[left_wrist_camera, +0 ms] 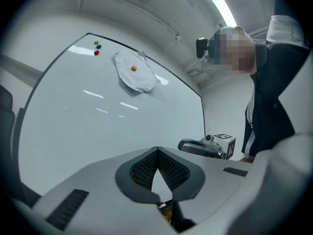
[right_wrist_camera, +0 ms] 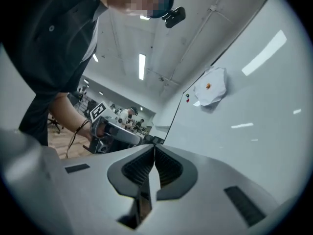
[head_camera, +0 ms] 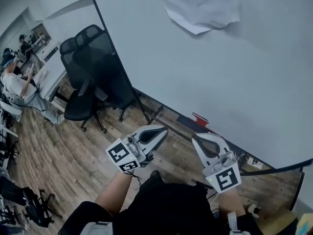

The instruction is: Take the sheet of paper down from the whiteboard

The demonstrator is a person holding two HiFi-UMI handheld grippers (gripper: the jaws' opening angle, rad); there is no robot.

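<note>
While the paper (head_camera: pixel 203 6) hangs on the whiteboard (head_camera: pixel 220 82), the left hand-held gripper (head_camera: pixel 163 130) and right hand-held gripper (head_camera: pixel 195 137) are clenched empty.

Wood floor (head_camera: pixel 73 151), black office chairs (head_camera: pixel 88 77), ceiling strip light (right_wrist_camera: pixel 142 65), perhaps desks (head_camera: pixel 49 70) beyond

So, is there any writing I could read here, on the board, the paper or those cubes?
No readable text anywhere.
Paper: no print that can be made out.
Whiteboard: no writing.
Left cube and right cube: black-and-white square patterns only, no letters or numbers.
</note>
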